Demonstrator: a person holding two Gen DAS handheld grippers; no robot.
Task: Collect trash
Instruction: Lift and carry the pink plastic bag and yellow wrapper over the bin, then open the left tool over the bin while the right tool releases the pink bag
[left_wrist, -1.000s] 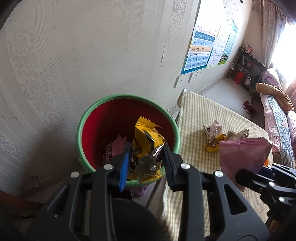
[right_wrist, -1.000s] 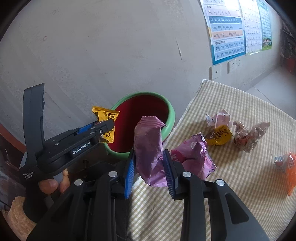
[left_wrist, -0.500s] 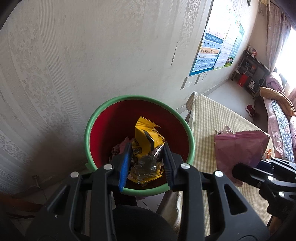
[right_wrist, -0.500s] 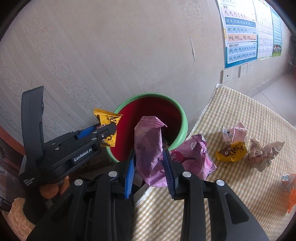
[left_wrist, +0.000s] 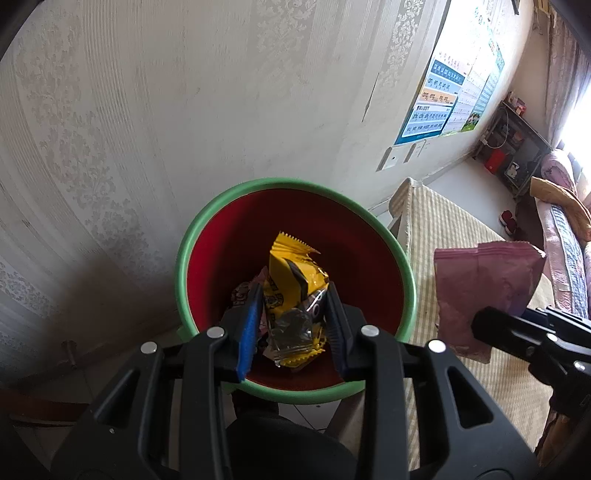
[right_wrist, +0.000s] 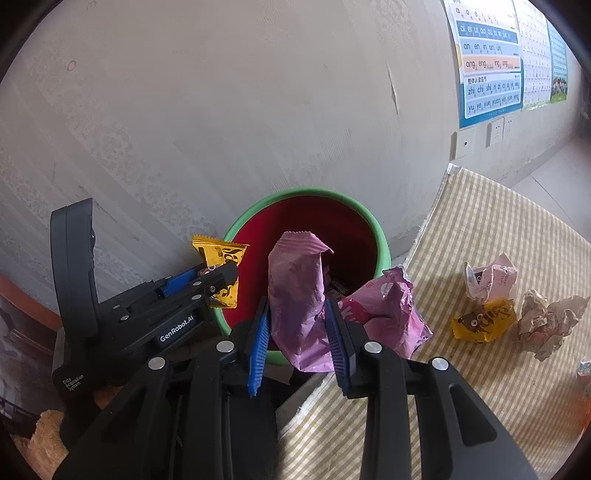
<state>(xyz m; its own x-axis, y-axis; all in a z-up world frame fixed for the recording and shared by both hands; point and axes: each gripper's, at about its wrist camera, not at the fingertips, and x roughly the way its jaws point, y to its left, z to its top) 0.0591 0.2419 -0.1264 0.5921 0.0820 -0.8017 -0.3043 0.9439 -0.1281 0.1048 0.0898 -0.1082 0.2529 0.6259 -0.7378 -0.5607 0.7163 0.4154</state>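
Observation:
A red bin with a green rim (left_wrist: 207, 229) (right_wrist: 382, 247) stands by the wall at the table's end. My left gripper (left_wrist: 293, 321) is shut on a yellow snack wrapper (left_wrist: 291, 280) and holds it over the bin's opening; it also shows in the right wrist view (right_wrist: 221, 273). My right gripper (right_wrist: 299, 332) is shut on a pink wrapper (right_wrist: 295, 291) at the bin's near rim, by the table corner; that wrapper shows in the left wrist view (left_wrist: 484, 284). Some wrappers lie in the bin's bottom.
On the checked tablecloth (right_wrist: 480, 229) lie a crumpled pink bag (right_wrist: 388, 310), a pink-white wrapper (right_wrist: 491, 277), a yellow wrapper (right_wrist: 484, 321) and a crumpled paper (right_wrist: 546, 321). The wall is close behind the bin. A sofa (left_wrist: 565, 236) stands at the far right.
Both grippers have moved toward the bin with their wrappers. The left one now hangs over the bin's opening; the right one is nearer its rim.

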